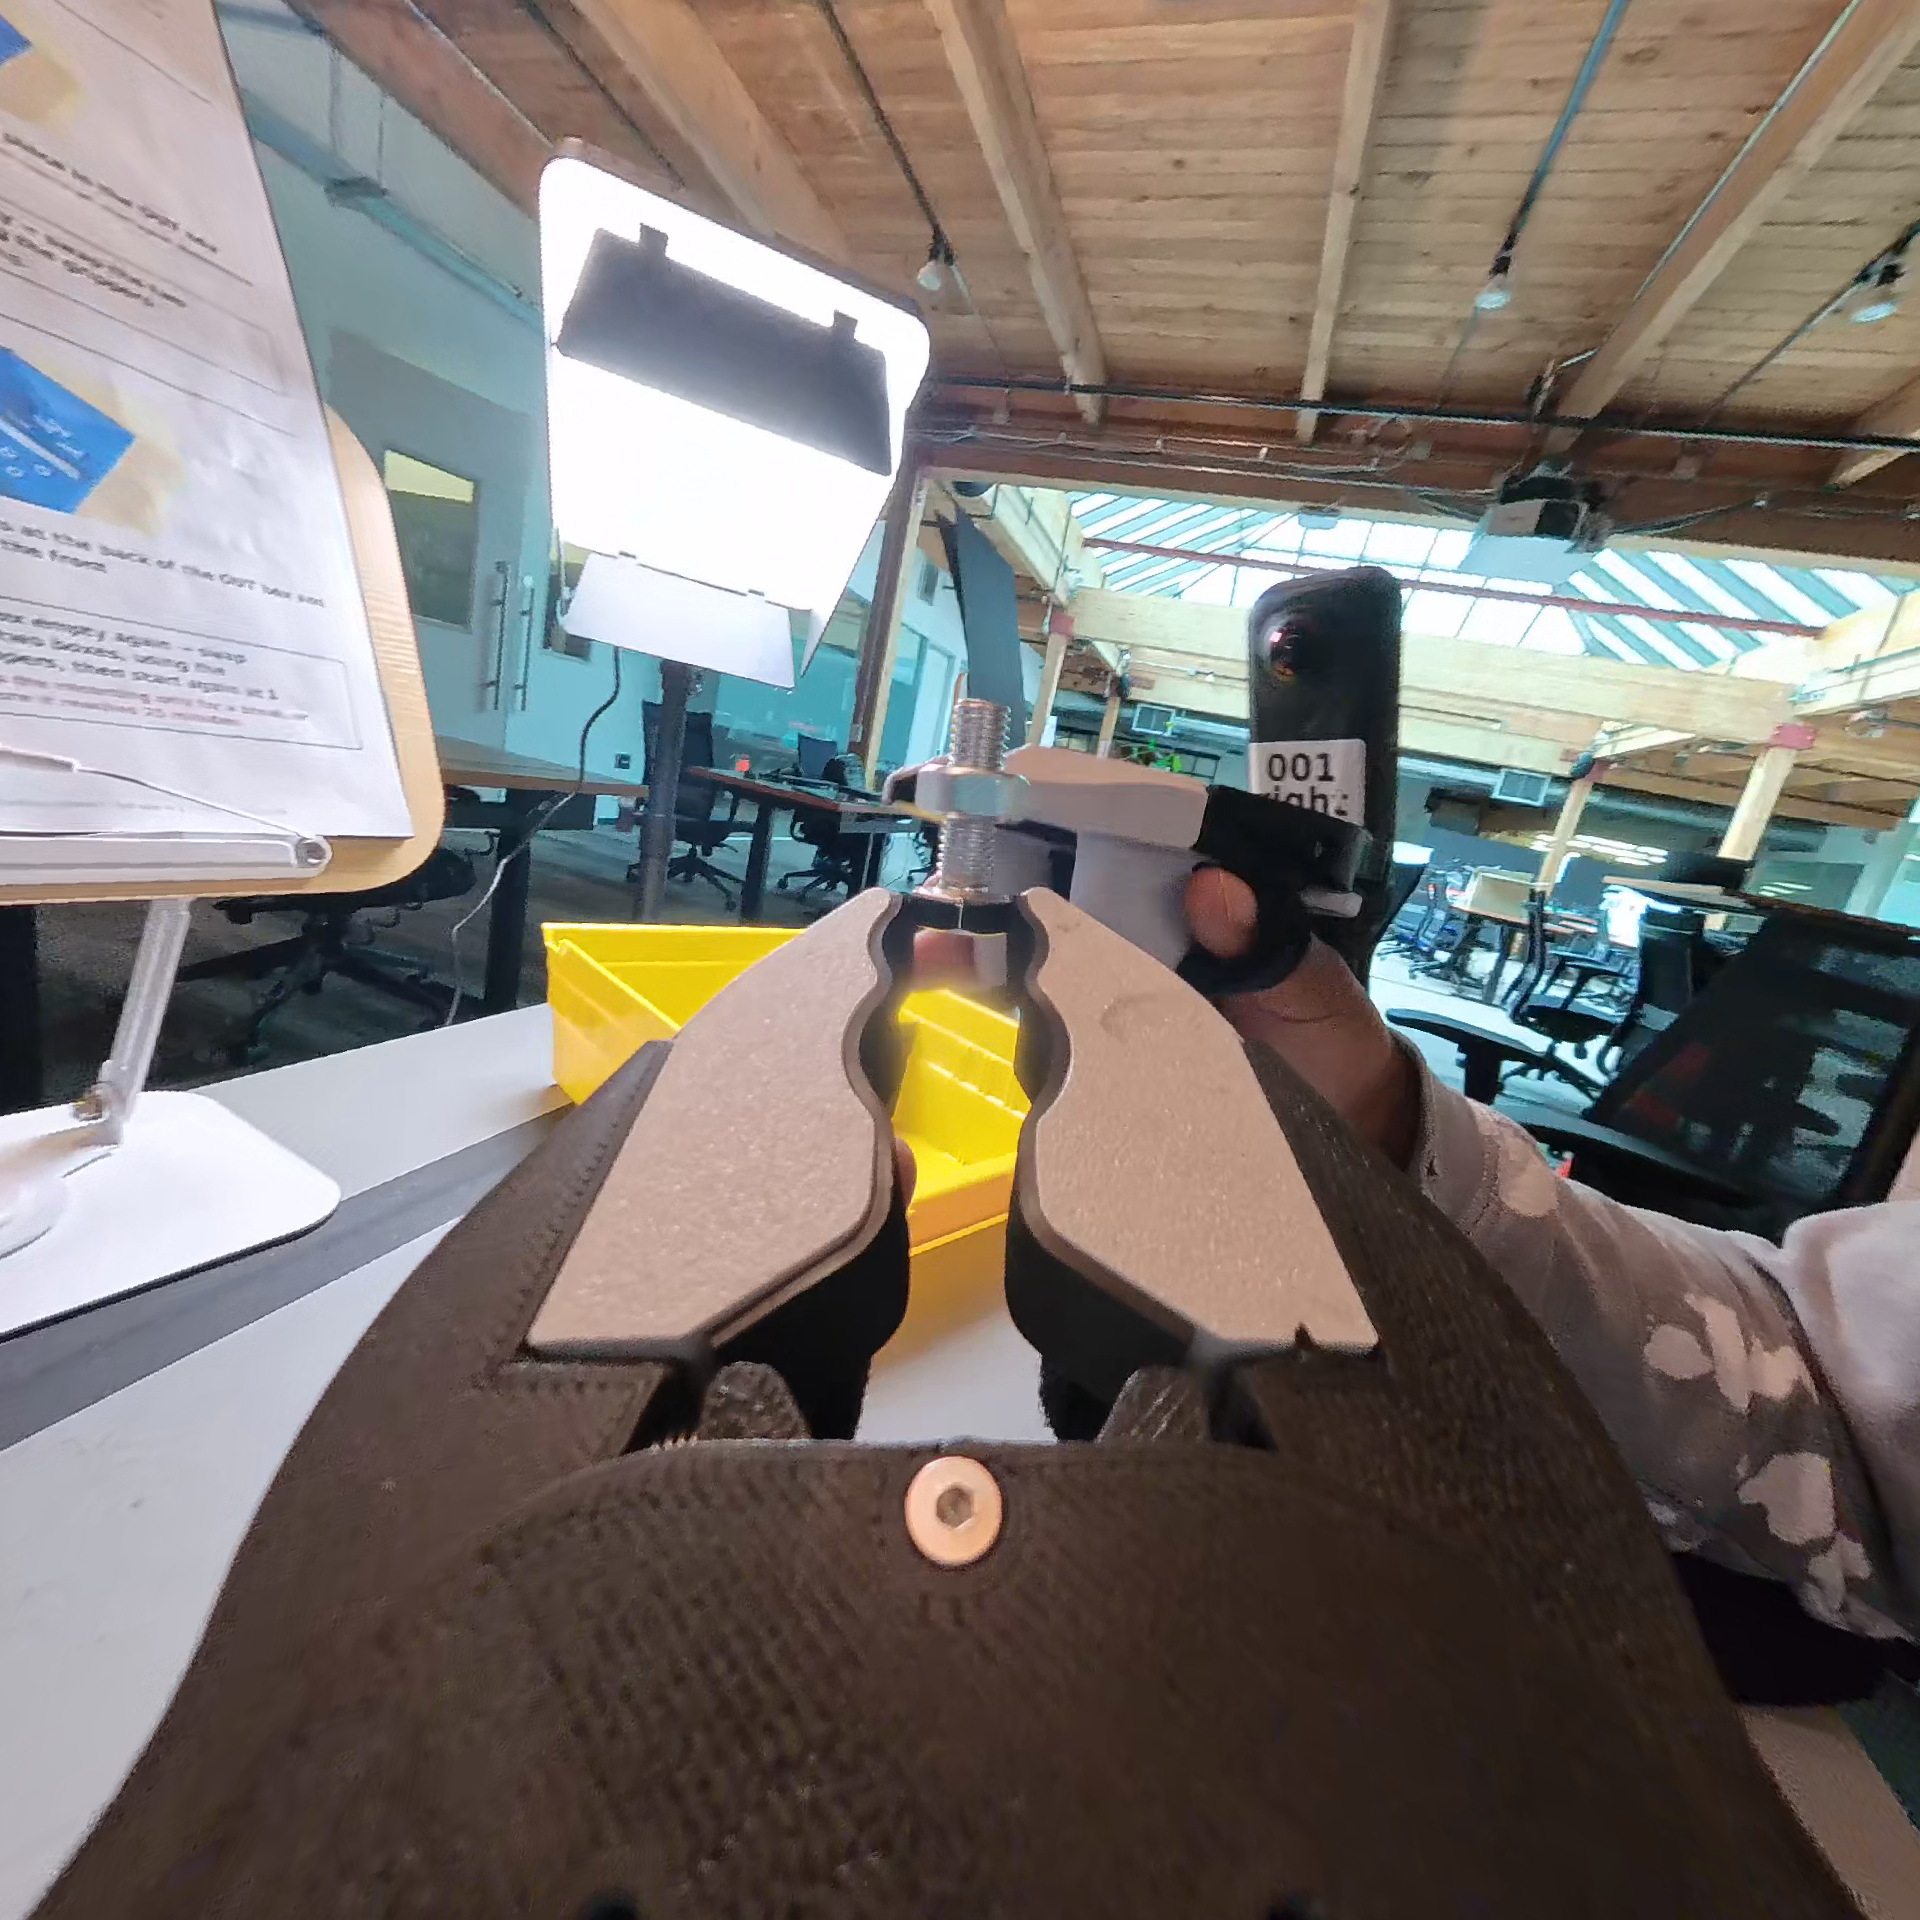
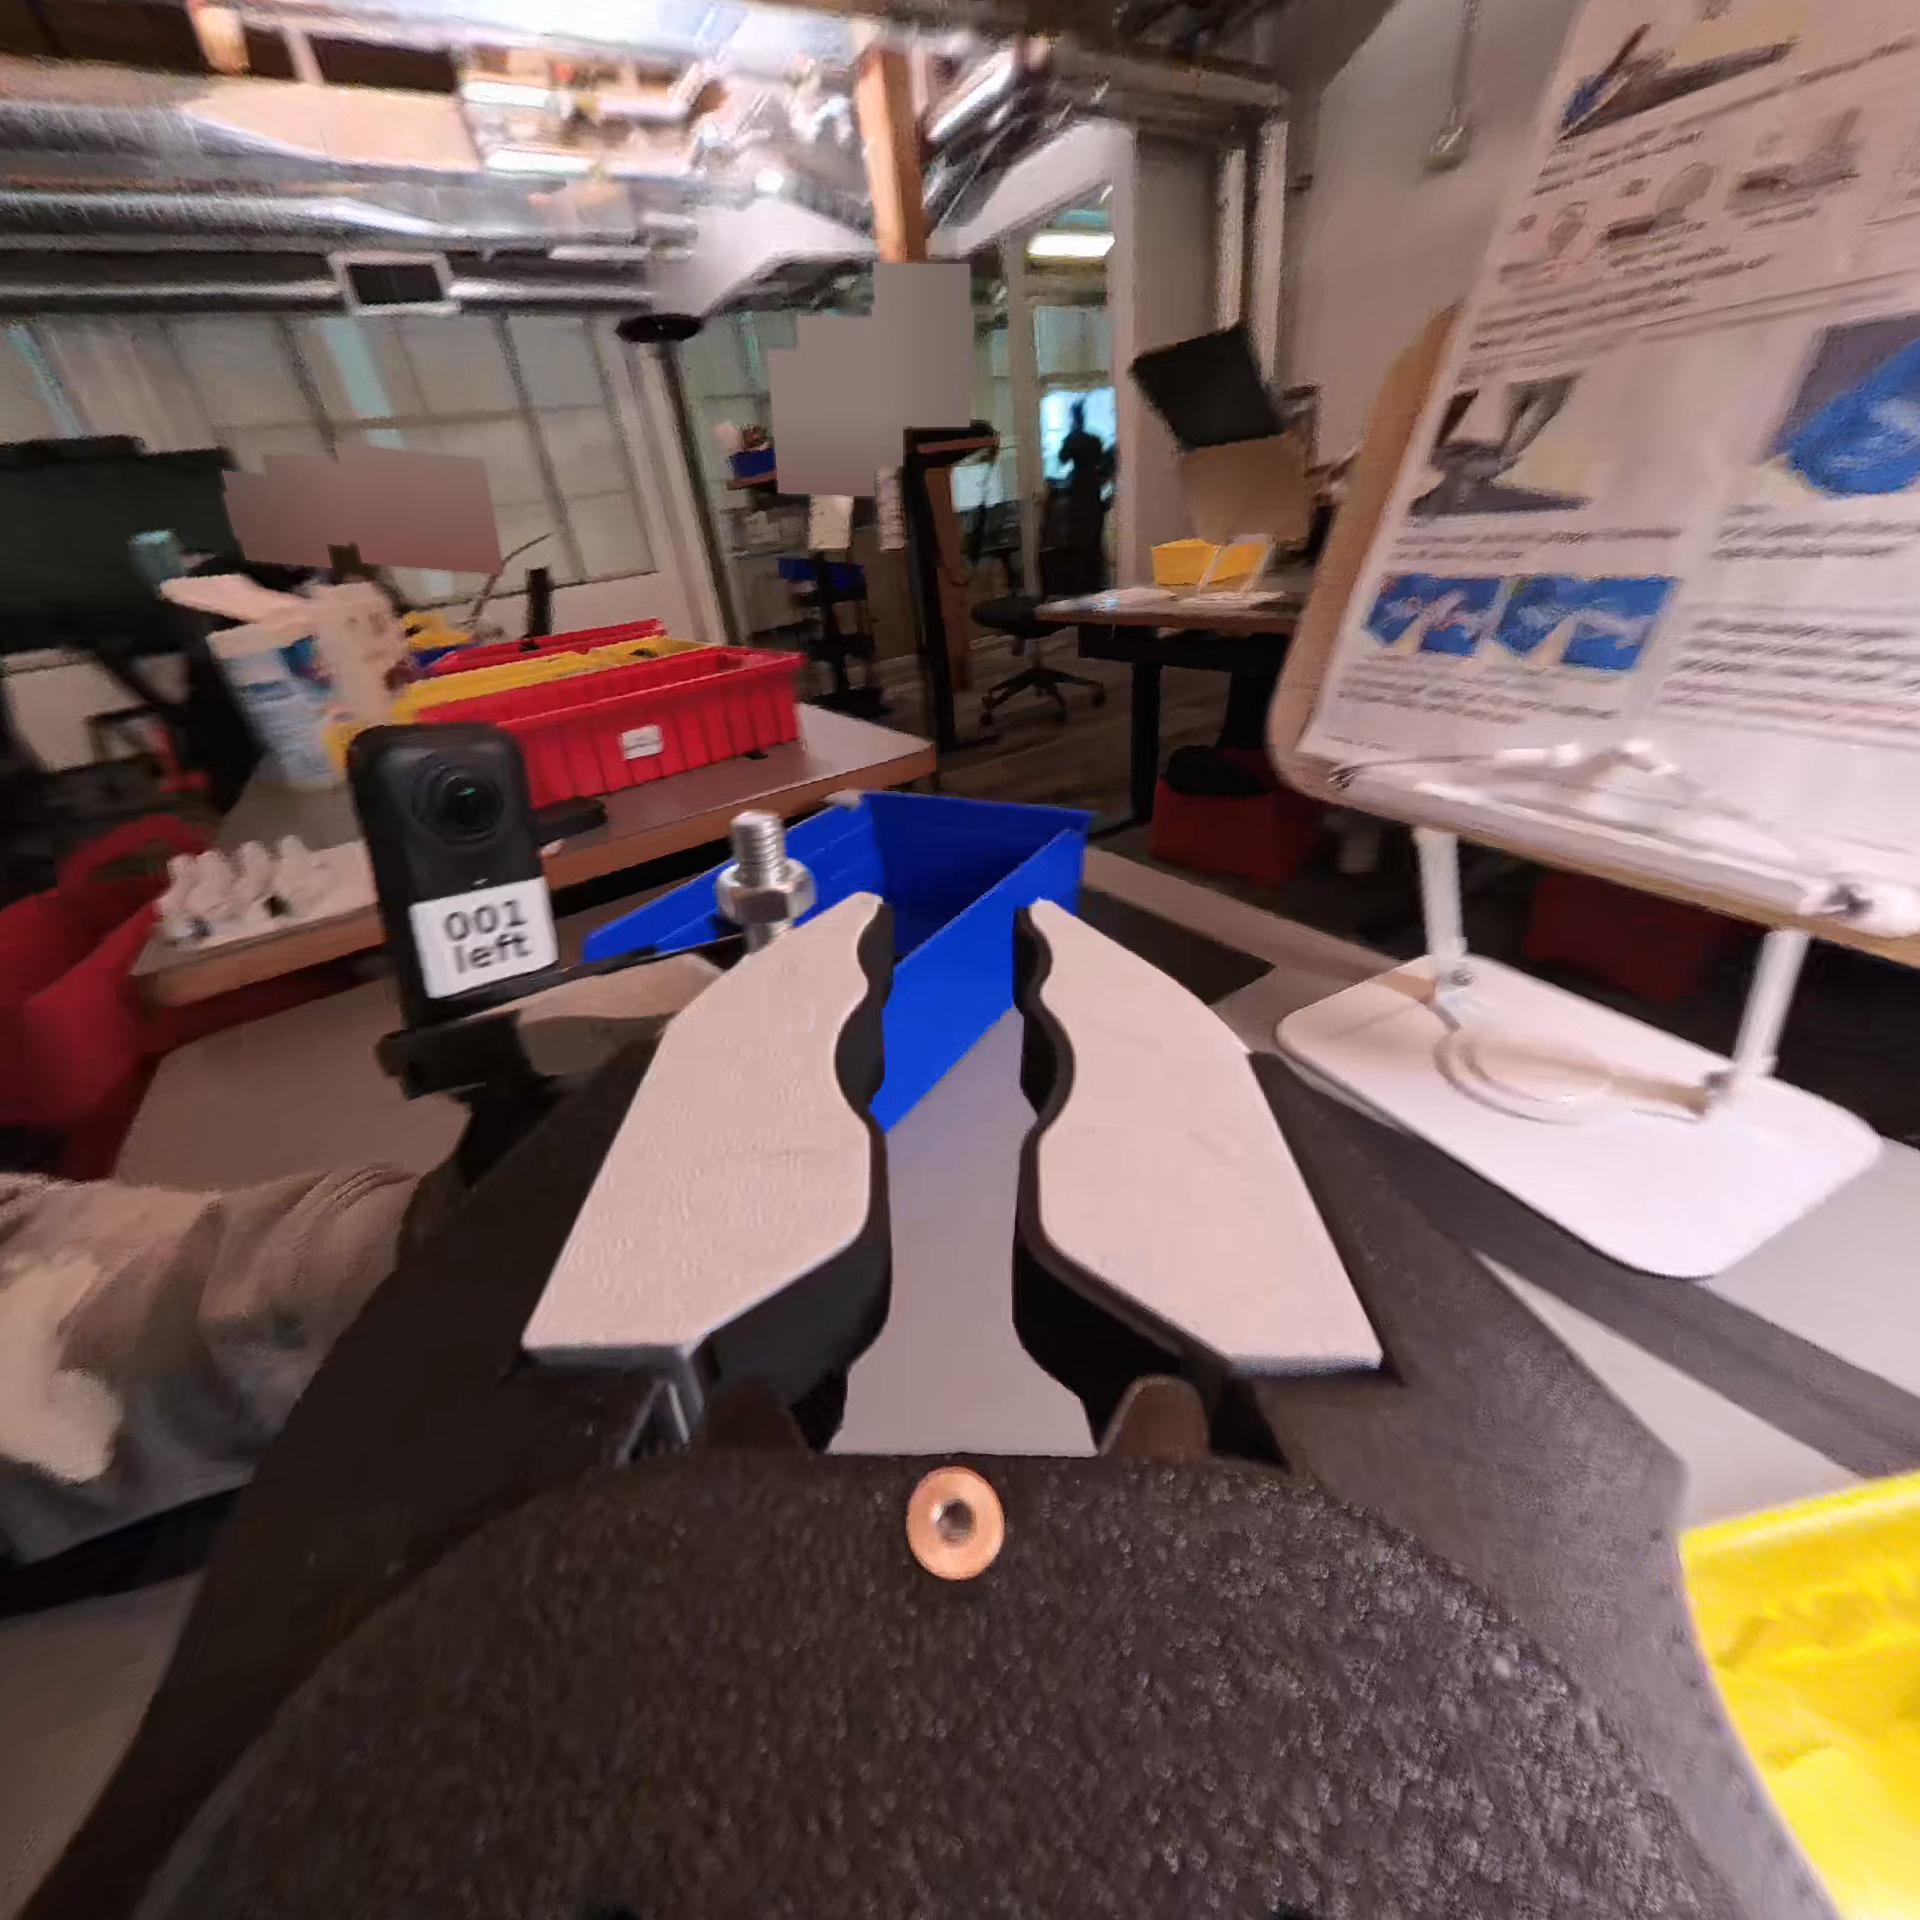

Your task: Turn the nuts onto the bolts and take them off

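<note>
A silver bolt (image 1: 971,743) stands upright with a hex nut (image 1: 971,798) partway down its thread. My left gripper (image 1: 958,906) is shut on the bolt's head from below. My right gripper (image 1: 1016,802) reaches in from the right at nut height, held by a gloved hand. In the right wrist view my right gripper (image 2: 951,914) is open and empty. There the bolt (image 2: 758,836) and the nut (image 2: 764,888) sit just outside the tip of its left finger (image 2: 748,1122), not between the jaws.
A yellow bin (image 1: 717,997) sits on the white table below the grippers and shows again at the lower right (image 2: 1818,1683). A blue bin (image 2: 966,894) lies ahead of my right gripper. A white document stand (image 1: 156,1184) (image 2: 1579,1122) stands beside them. A lit panel lamp (image 1: 717,488) stands behind. The gap from one gripper's tips to the other's is roughly 4 cm.
</note>
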`<state>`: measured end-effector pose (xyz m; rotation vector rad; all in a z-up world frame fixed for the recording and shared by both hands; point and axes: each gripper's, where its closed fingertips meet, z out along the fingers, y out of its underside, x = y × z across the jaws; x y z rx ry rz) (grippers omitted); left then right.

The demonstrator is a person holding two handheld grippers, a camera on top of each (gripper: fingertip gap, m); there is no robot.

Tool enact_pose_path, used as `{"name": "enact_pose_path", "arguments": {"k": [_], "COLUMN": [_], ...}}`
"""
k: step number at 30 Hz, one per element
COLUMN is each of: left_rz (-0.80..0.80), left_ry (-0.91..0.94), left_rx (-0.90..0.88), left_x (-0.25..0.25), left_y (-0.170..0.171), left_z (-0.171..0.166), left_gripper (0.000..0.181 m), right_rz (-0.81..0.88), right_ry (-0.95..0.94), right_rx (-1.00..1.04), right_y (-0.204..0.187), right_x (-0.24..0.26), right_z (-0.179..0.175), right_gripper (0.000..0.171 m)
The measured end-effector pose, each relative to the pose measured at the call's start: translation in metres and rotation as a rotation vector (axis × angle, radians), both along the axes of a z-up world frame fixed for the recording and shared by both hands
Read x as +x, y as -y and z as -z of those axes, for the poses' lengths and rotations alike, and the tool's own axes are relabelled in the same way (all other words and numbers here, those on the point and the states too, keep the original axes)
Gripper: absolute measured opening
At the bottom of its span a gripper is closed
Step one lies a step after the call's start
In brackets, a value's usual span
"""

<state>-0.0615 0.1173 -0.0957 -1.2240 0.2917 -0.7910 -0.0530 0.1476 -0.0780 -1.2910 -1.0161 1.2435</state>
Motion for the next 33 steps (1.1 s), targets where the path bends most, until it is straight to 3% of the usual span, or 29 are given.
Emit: {"name": "enact_pose_path", "arguments": {"k": [2,6,11,16,23,25,33], "left_rz": [-0.008,0.001,0.009,0.016,0.036,0.049,0.126], "left_ry": [-0.006,-0.018,-0.026,0.025,0.017,0.012,-0.115], "left_rx": [0.007,-0.002,-0.011,-0.022,-0.007,-0.003,-0.077], "left_x": [-0.001,0.004,0.008,0.000,0.003,0.007,0.023], "left_y": [0.000,-0.001,0.000,-0.003,0.000,0.001,-0.002], "left_z": [-0.002,0.003,0.004,0.005,0.004,0.004,0.020], "left_gripper": [0.018,0.018,0.018,0.018,0.018,0.018,0.018], "right_rz": [0.031,-0.056,-0.079,-0.054,-0.165,-0.165,-0.201], "right_ry": [-0.021,-0.007,0.008,0.013,-0.019,-0.018,0.136], "right_rx": [0.023,0.045,0.029,0.026,-0.026,-0.029,0.131], "right_y": [-0.007,0.016,0.018,0.012,0.028,0.028,0.028], "right_x": [0.007,-0.002,-0.006,-0.005,-0.009,-0.009,0.000], "right_z": [-0.005,-0.006,-0.001,0.001,0.001,0.002,0.014], "right_gripper": [0.024,0.041,0.044,0.033,0.030,0.018,0.018]}}
